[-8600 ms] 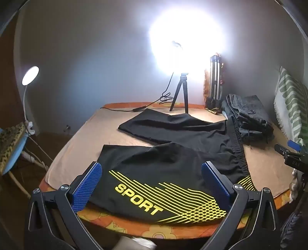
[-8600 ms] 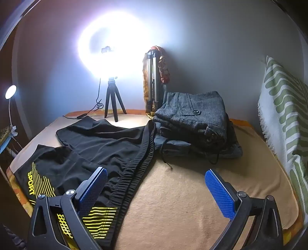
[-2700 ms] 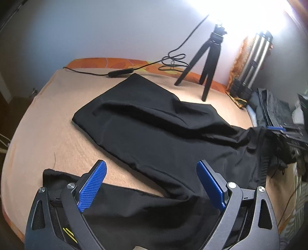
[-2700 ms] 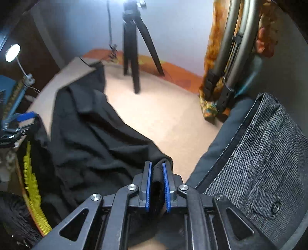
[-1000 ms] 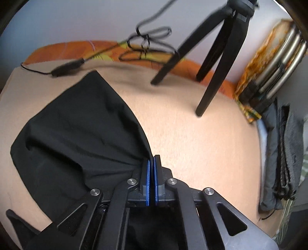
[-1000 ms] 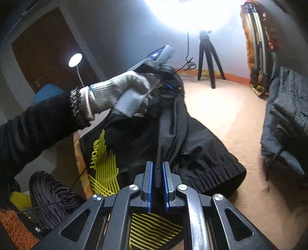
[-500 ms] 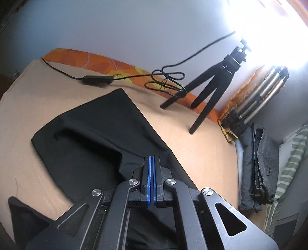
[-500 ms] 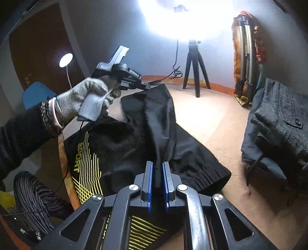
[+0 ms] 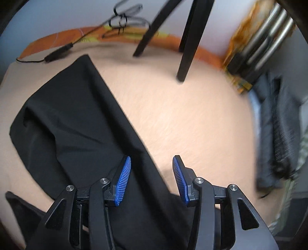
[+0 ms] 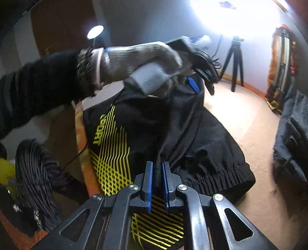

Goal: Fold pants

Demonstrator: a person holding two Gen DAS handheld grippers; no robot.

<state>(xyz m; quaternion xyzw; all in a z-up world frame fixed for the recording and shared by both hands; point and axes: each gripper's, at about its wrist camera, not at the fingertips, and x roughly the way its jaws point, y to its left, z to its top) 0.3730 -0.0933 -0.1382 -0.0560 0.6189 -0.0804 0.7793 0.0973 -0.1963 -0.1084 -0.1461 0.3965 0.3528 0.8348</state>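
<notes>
The black pants (image 9: 73,123) with a yellow SPORT print (image 10: 107,138) lie on the tan blanket (image 9: 182,119). One leg is laid flat towards the far edge. My left gripper (image 9: 152,169) points down over the leg's right edge. Its jaws are opening, and the cloth lies between the blue pads (image 9: 124,178) without being pressed. In the right wrist view a gloved hand (image 10: 146,63) holds the left gripper (image 10: 202,86) above the pants. My right gripper (image 10: 157,173) is shut on a bunch of black cloth beside the waistband (image 10: 221,173).
A black tripod (image 9: 184,48) and a cable (image 9: 57,53) stand at the blanket's far edge, under a bright ring light (image 10: 231,15). Folded grey clothes (image 9: 279,125) lie at the right, a folded metal tripod (image 9: 265,38) behind them. An orange sheet edge (image 10: 80,134) borders the near side.
The left gripper's jaws have parted and let go of the pants leg, and it has come lower and closer to the blanket. The right gripper stays shut on the cloth.
</notes>
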